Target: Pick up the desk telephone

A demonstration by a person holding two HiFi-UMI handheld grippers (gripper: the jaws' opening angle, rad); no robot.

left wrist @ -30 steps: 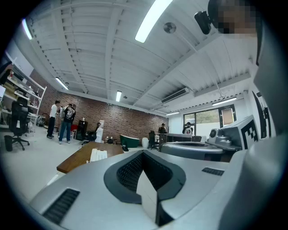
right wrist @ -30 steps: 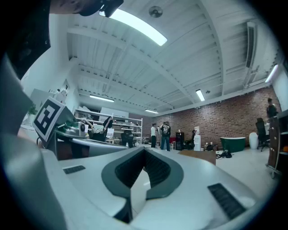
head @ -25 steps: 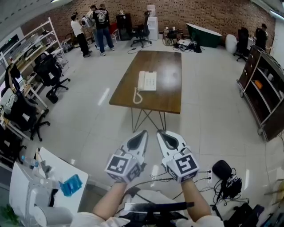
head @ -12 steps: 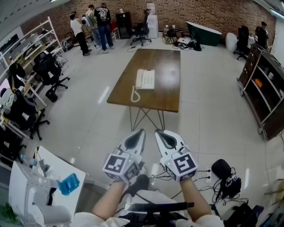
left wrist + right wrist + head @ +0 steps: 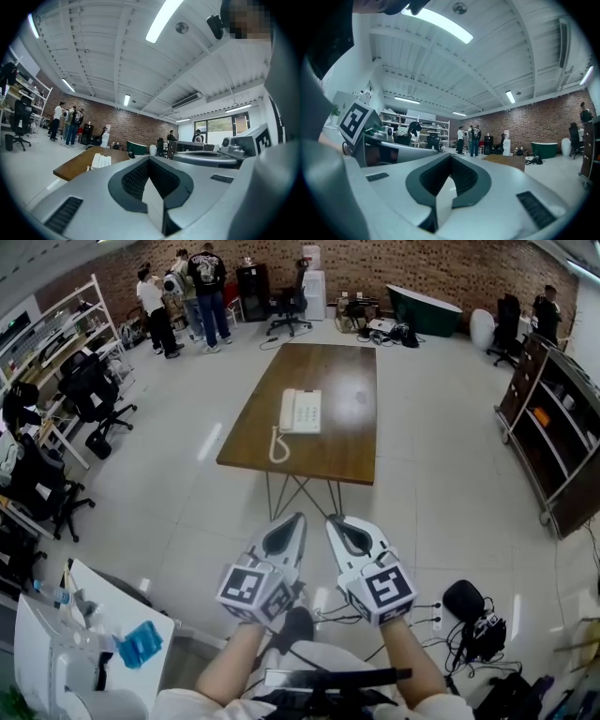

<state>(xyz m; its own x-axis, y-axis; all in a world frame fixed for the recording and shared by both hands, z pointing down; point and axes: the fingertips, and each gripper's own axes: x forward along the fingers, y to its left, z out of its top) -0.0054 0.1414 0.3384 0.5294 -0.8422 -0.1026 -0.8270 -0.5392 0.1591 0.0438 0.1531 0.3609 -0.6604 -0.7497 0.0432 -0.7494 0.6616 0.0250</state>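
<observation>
Drifted slightly leftward since earlier: desk telephone [image 5: 300,412], 12 o'clock on table [image 5: 352,442], likely light, rigid, slick plastic; grasp handset [image 5: 288,411] mid-length; left gripper [image 5: 298,521] and right gripper [image 5: 334,521] both closed, empty

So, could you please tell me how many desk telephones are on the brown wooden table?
1. The white desk telephone lies on the rectangular brown wooden table, near its left edge in the head view, coiled cord trailing towards the near edge. No other shows.

place: open office/lab | evidence: brick wall [image 5: 403,263], office chairs [image 5: 94,395], shelving [image 5: 553,427], wooden table [image 5: 328,418]
</observation>
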